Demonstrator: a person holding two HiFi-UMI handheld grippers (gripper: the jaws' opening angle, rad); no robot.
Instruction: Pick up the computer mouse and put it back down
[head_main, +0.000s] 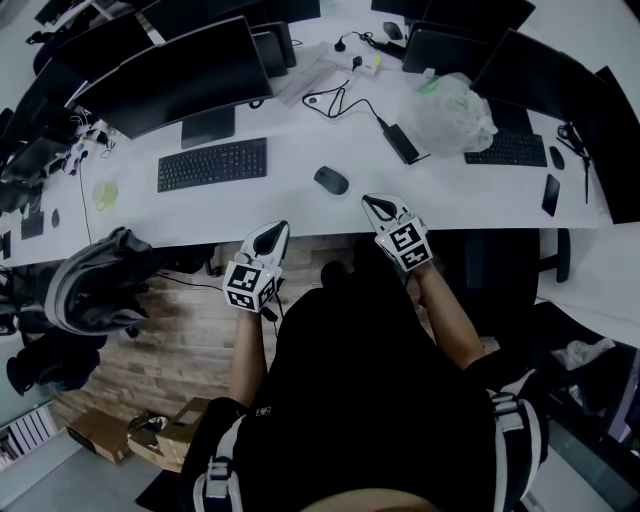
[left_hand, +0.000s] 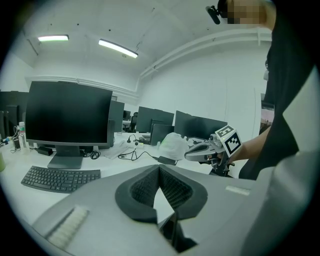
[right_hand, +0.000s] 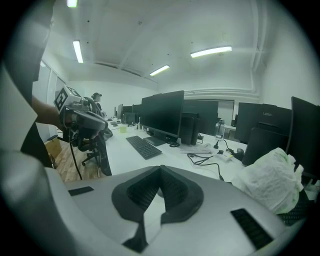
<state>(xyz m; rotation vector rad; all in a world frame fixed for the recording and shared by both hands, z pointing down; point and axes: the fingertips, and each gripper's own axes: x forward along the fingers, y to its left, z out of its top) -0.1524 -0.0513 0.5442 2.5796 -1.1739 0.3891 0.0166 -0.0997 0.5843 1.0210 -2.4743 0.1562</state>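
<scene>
The dark computer mouse (head_main: 331, 180) lies on the white desk (head_main: 290, 195) near its front edge, with nothing touching it. My left gripper (head_main: 279, 228) hovers at the desk edge, short of the mouse and to its left, jaws shut and empty. My right gripper (head_main: 371, 201) sits just right of the mouse, also shut and empty. In the left gripper view the shut jaws (left_hand: 160, 168) point over the desk, and the right gripper (left_hand: 201, 150) shows beyond them. The right gripper view shows its own shut jaws (right_hand: 161, 168) and the left gripper (right_hand: 82, 118). Both gripper bodies hide the mouse in those views.
A black keyboard (head_main: 212, 164) and a monitor (head_main: 175, 75) stand left of the mouse. A power brick (head_main: 402, 143) with its cable and a crumpled plastic bag (head_main: 447, 112) lie behind and to the right. A second keyboard (head_main: 506, 150) is further right. A chair with a jacket (head_main: 95, 280) stands at left.
</scene>
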